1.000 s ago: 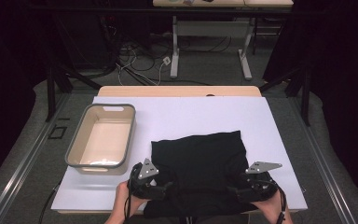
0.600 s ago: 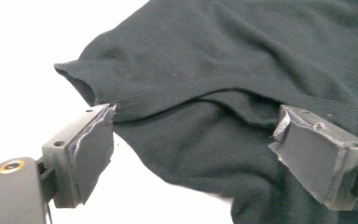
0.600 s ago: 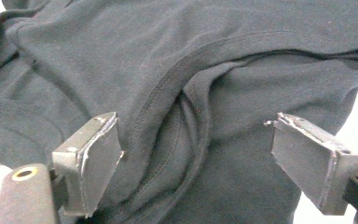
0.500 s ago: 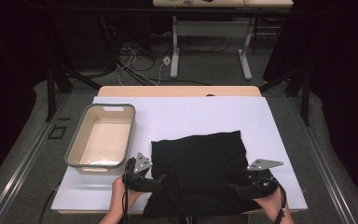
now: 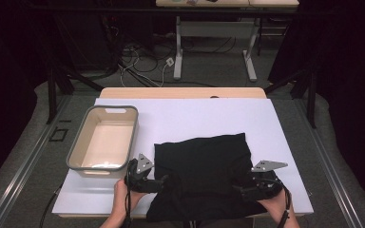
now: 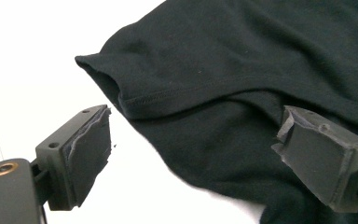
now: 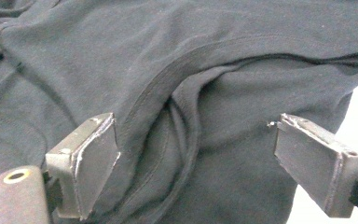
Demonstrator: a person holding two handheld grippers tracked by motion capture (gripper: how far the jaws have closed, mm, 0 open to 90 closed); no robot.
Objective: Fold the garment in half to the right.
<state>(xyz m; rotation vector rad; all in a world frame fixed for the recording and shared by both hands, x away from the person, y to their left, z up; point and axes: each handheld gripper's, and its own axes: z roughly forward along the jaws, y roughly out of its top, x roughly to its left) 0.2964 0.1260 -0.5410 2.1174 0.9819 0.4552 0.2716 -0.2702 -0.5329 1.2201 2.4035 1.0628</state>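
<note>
Black garment (image 5: 202, 171) lies folded on white table cover (image 5: 195, 118), near front edge, right of grey tub (image 5: 103, 138). Left gripper (image 6: 191, 154) at garment's left side: jaws just opened, wide apart, one over bare cover, other over cloth, stitched hem between, not pinched. Right gripper (image 7: 196, 163) at right side: jaws just opened, wide over creased cloth, nothing clamped.
</note>
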